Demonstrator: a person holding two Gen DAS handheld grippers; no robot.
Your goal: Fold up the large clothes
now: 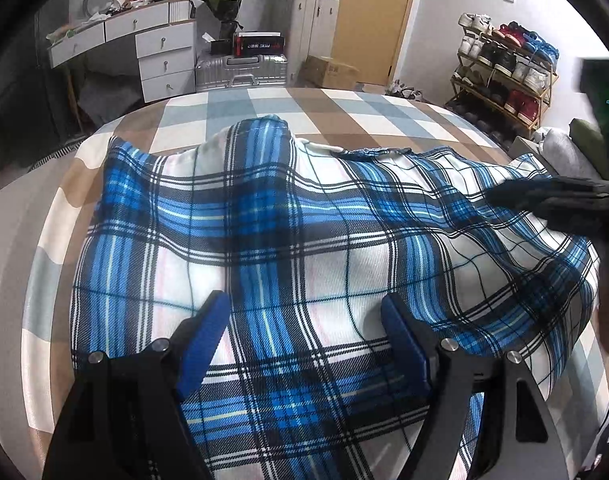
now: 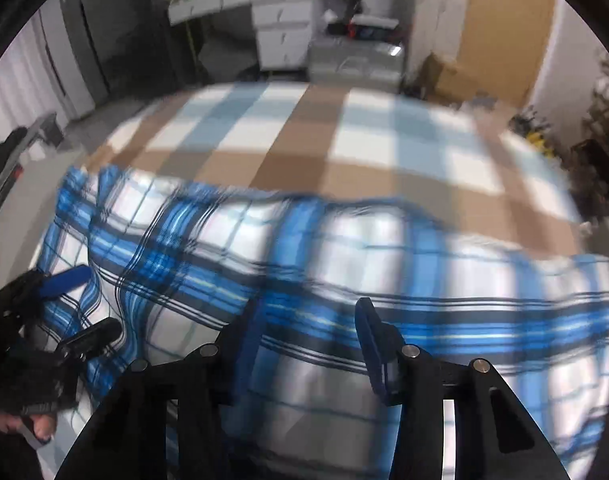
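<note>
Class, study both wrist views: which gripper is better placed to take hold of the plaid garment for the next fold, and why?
Probably the left gripper: its view is sharp, and its open fingers straddle the plaid garment on the bed. The right gripper's view is blurred.

Plaid garment (image 1: 304, 232) beneath spread fingers (image 1: 208, 336)
</note>
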